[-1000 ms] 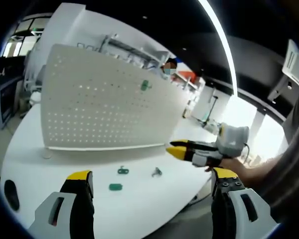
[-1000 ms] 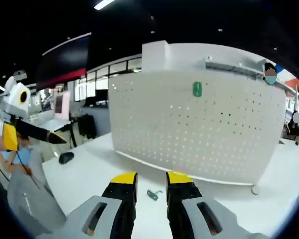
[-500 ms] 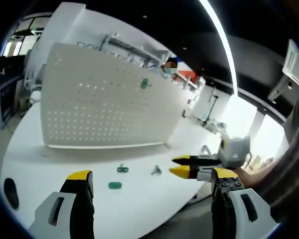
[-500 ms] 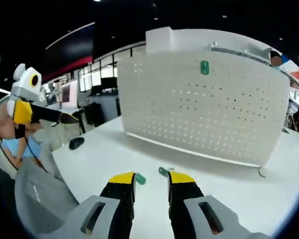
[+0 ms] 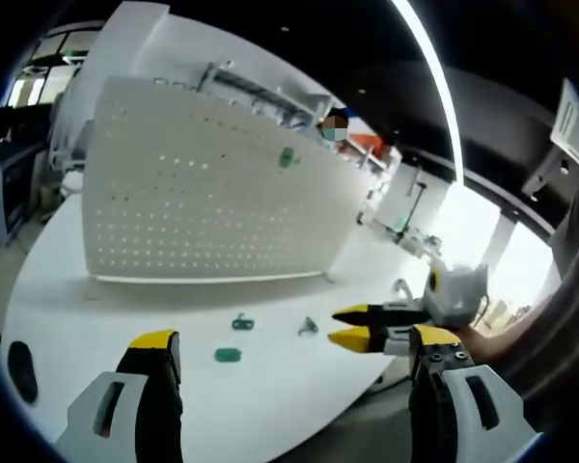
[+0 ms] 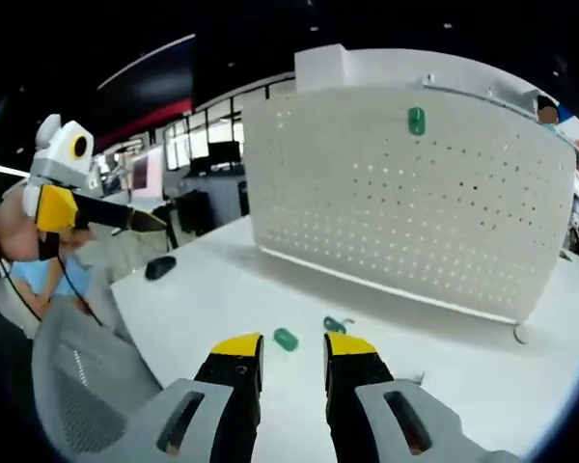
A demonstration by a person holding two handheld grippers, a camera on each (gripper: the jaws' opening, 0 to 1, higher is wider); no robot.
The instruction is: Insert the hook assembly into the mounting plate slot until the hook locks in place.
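**Both claws empty above the worktop, hook parts loose in front of the pegboard**

Left gripper view: left claw (image 5: 294, 352) wide open, nothing between its yellow-tipped jaws, held over the near edge of the white worktop (image 5: 96, 309). White pegboard (image 5: 193, 207) stands upright along the far side of the worktop, one green hook (image 5: 287, 158) already mounted high on it. Three small parts lie loose on the worktop in front of the board: green plate (image 5: 228, 355) nearest the near edge, green clip (image 5: 241, 322) just behind it toward the board, grey metal hook (image 5: 308, 327) beside them to the right, all apart from each other. Right claw (image 5: 352, 326) comes in from the right, hovering near the worktop's right edge close to the metal hook, jaws a small gap apart, empty. Dark mouse (image 5: 21, 367) sits near the left edge.

Right gripper view: right claw (image 6: 281, 349) jaws narrowly parted, gripping nothing. Just ahead of the tips lie the green plate (image 6: 286, 339) and the green clip (image 6: 335, 325), both on the worktop (image 6: 203, 289), between claw and pegboard (image 6: 405, 203). Mounted green hook (image 6: 416, 121) near the board's top. Left claw (image 6: 125, 218) is in the air at the left, off the worktop edge, held by a hand (image 6: 10, 231); its opening cannot be told from this angle. Mouse (image 6: 159, 266) near the left edge. Grey chair back (image 6: 72, 386) below the near-left edge.
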